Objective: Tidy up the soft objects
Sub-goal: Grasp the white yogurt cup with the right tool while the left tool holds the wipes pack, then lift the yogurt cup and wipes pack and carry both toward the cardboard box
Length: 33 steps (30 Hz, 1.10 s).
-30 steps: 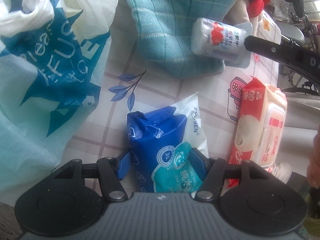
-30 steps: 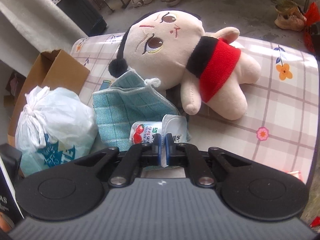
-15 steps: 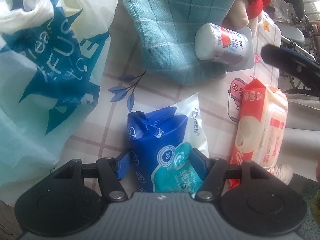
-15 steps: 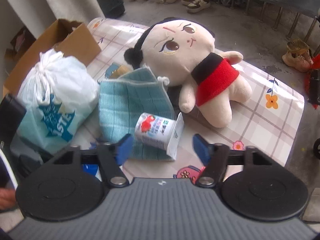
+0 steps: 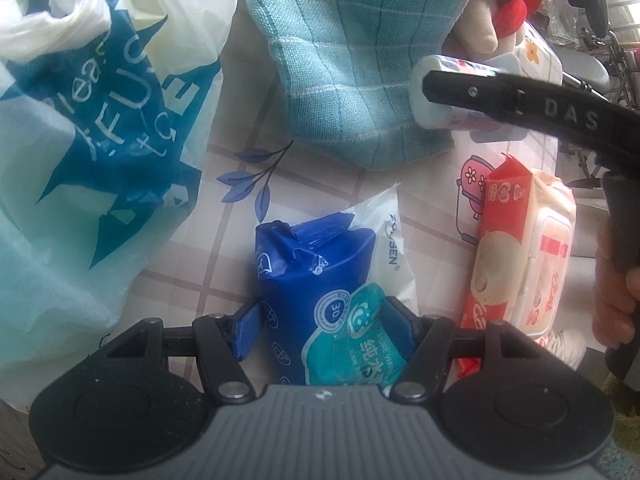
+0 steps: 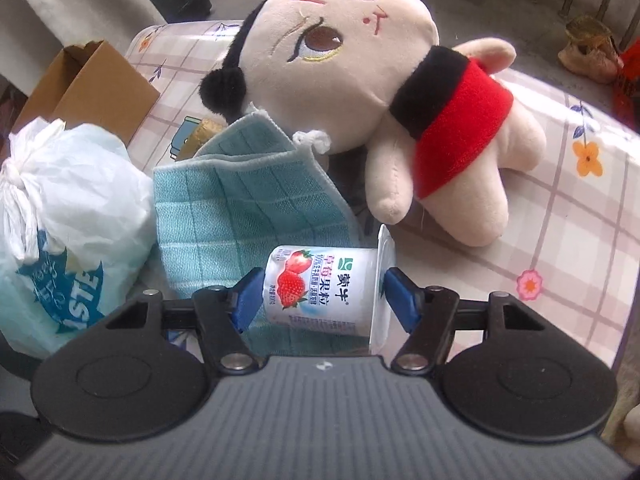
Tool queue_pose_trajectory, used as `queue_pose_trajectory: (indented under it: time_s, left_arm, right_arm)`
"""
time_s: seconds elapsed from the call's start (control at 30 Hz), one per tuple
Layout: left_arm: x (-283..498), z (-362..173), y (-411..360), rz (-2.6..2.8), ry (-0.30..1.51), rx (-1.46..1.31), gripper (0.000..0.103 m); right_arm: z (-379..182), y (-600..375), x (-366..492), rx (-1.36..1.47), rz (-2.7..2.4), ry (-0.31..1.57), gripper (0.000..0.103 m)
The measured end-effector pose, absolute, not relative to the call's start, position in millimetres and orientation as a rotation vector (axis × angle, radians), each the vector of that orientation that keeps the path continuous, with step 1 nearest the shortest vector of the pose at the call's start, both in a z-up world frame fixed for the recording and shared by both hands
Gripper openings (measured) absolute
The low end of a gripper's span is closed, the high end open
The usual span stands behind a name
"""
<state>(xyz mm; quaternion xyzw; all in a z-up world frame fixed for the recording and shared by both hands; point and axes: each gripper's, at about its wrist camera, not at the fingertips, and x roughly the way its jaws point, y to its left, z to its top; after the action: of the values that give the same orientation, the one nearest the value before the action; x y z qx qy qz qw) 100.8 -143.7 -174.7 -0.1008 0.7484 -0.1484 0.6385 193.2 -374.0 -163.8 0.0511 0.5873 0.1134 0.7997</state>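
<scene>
My left gripper (image 5: 322, 330) is shut on a blue wet-wipes pack (image 5: 324, 300) lying on the checked tablecloth (image 5: 240, 216). My right gripper (image 6: 322, 300) is open, its blue pads on either side of a strawberry yogurt cup (image 6: 324, 286) lying on its side on a teal cloth (image 6: 240, 220); whether the pads touch it I cannot tell. The cup (image 5: 440, 92) and the right gripper's arm (image 5: 520, 100) also show in the left wrist view. A plush doll (image 6: 380, 72) in a red top lies behind the cloth.
A tied white and blue plastic bag (image 6: 68, 208) sits at the left, large in the left wrist view (image 5: 92, 120). A red wipes pack (image 5: 520, 256) lies right of the blue pack. A cardboard box (image 6: 88, 88) stands behind the bag. The table edge is at the right.
My right gripper let go of the cup's lid edge, opened and pulled back, then came down again with its open pads around the cup. My left gripper has kept hold of the blue pack.
</scene>
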Motion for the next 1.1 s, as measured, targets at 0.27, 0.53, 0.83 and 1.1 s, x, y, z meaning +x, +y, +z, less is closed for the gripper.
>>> queue_pose_trajectory:
  time_s: [0.27,0.53,0.83,1.1]
  left_arm:
    - [101.4,-175.4,-140.3,-0.349,1.705,-0.236,0.067]
    - [99.0,-175.3,-138.6,-0.355,1.697,-0.233,0.068]
    - [101.0,-174.1,-145.6,-0.354,1.701,-0.231,0.068]
    - [103.3,-174.3,-149.5,-0.359,1.699,-0.219,0.068]
  right_arm:
    - [-136.7,-357.4,153.2,-0.415,0.347,1.217,0.064]
    - [-177.3,-323.7,105.7,-1.040,0.527,1.084,0.065]
    - [-154.0,-320.8,73.5,-1.024,0.617,1.100,0.074]
    - [-128.1,-337.6,68.3,-0.832,0.584,1.132,0.074]
